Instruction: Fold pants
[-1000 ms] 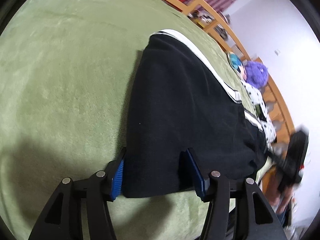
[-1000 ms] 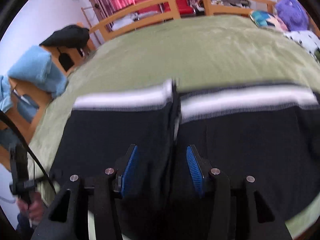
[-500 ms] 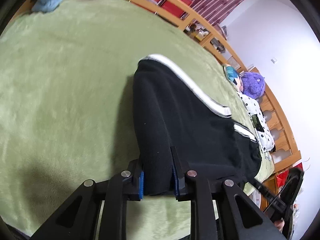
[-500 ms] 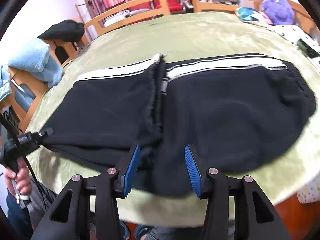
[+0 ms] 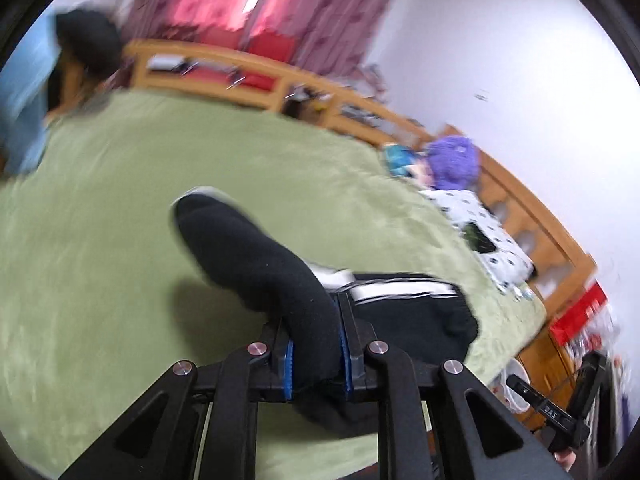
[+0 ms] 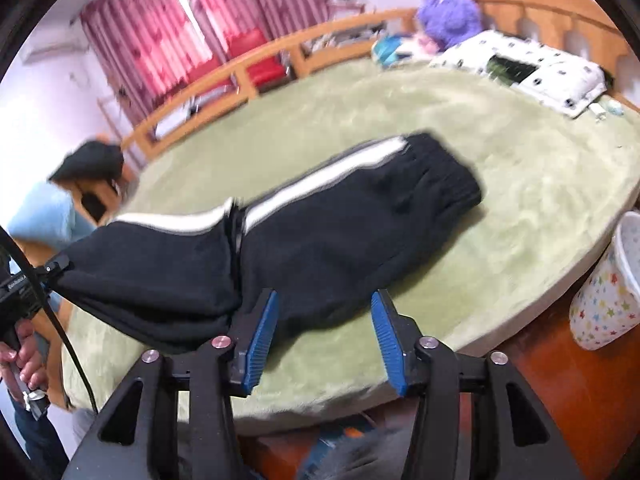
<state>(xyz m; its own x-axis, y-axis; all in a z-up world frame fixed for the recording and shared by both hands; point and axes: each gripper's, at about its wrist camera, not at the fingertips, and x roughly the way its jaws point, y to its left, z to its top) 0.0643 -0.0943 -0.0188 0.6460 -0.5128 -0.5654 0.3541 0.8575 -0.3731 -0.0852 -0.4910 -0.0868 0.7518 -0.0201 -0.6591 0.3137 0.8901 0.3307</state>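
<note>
Black pants [image 6: 340, 232] with a white side stripe lie folded on the green blanket [image 6: 520, 152]. My left gripper [image 5: 317, 354] is shut on the pants' left end [image 5: 256, 256] and lifts it off the blanket; it also shows at the left edge of the right wrist view [image 6: 56, 264]. My right gripper [image 6: 324, 336] is open and empty, pulled back over the bed's near edge, with the pants just beyond its fingertips.
A spotted white pillow [image 6: 532, 68], a purple plush toy [image 6: 448, 12] and a wooden bed rail [image 6: 256, 68] lie at the far side. A star-patterned bin [image 6: 612, 288] stands on the floor at the right. Blue and black clothes [image 6: 80, 184] sit at the left.
My left gripper has shut on the pants' end and raised it off the blanket. My right gripper has backed away from the pants and stayed open.
</note>
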